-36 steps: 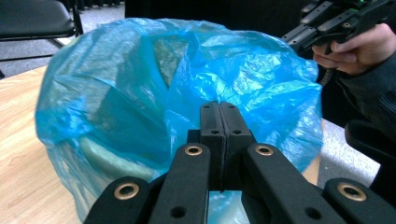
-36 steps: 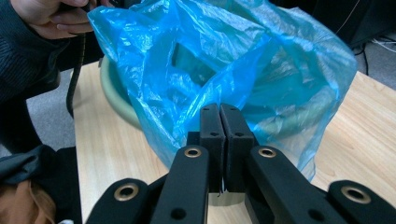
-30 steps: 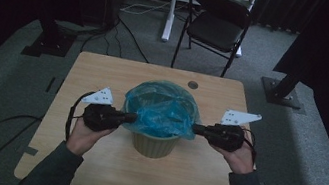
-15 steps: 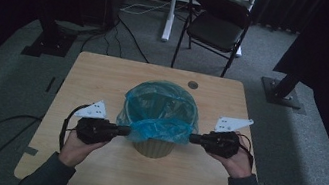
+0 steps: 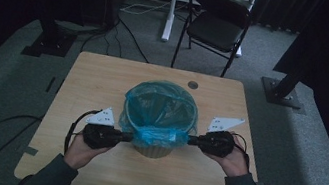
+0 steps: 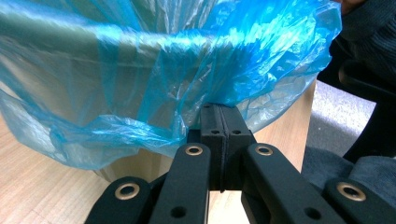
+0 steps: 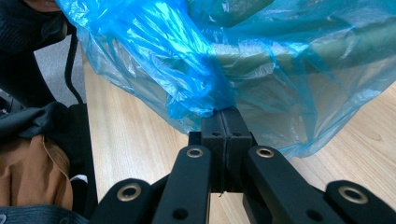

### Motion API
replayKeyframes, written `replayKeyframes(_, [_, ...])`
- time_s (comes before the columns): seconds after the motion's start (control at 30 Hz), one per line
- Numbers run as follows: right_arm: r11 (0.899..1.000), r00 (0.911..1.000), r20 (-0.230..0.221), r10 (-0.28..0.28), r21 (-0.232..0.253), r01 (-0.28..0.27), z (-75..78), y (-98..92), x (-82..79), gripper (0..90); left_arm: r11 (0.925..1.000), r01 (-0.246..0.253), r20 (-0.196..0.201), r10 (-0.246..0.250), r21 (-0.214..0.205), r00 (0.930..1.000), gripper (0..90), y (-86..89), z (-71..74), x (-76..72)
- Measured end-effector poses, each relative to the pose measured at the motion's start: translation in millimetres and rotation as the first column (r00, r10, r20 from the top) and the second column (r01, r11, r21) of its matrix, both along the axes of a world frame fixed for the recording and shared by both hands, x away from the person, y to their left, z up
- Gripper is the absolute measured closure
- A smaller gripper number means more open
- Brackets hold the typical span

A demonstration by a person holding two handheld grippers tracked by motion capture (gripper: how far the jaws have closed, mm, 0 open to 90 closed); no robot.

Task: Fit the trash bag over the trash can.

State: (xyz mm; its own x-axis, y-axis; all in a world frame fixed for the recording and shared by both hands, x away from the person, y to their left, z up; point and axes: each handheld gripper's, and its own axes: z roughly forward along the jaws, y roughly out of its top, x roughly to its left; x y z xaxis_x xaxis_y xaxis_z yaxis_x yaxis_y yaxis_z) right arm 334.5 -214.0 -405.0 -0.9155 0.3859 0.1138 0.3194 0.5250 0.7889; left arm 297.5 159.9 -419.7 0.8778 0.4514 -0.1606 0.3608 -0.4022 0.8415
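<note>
Blue plastic of the bin liner (image 5: 158, 134) is pinched in both grippers, the jaws closed on its folded-over edge. Compared with a second ago, the left gripper (image 5: 128, 137) and the right gripper (image 5: 190, 140) are lower, and the film between them is drawn further down the outside of the bin (image 5: 153, 149), which stands between the two grippers on the surface (image 5: 92, 85). By this judgement, the liner is nearly seated over the rim.
</note>
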Motion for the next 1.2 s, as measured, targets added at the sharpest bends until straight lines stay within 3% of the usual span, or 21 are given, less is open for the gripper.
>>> replayKeyframes(0.23, [0.998, 0.9997, -0.012, 0.02, -0.054, -0.02, -4.8, 10.5, -1.8, 89.9, 0.9997, 0.015, -0.009, -0.015, 0.021, 0.9998, 89.6, -5.9, -3.8, -0.5])
replayKeyframes(0.53, [0.995, 0.9995, -0.018, -0.026, -0.093, 0.025, -7.4, 5.3, 4.6, 89.9, 0.9995, 0.005, -0.018, -0.004, 0.033, 0.9998, 89.6, -1.6, -8.2, 1.7])
replayKeyframes(0.67, [0.995, 0.9988, -0.023, -0.043, -0.087, 0.041, -7.8, 1.1, 6.1, 89.9, 0.9996, -0.002, -0.03, 0.002, 0.028, 0.9996, 89.6, 1.0, -10.1, 3.5])
replayKeyframes(0.87, [0.991, 0.9972, -0.019, -0.073, -0.118, 0.07, -10.6, -0.8, 8.0, 89.9, 0.9978, -0.019, -0.034, 0.021, 0.063, 0.9992, 89.6, 1.3, -13.6, 5.5])
replayKeyframes(1.0, [0.987, 0.9946, -0.021, -0.102, -0.126, 0.099, -12.6, -4.9, 9.4, 89.9, 0.9986, -0.051, -0.068, 0.052, 0.016, 0.9963, 89.6, 12.6, -14.7, 11.3])
replayKeyframes(1.2, [0.985, 0.9922, -0.013, -0.124, -0.119, 0.122, -9.8, -12.8, 9.3, 89.9, 0.995, -0.099, -0.064, 0.099, 0.013, 0.993, 87.2, 23.9, -10.8, 13.5])
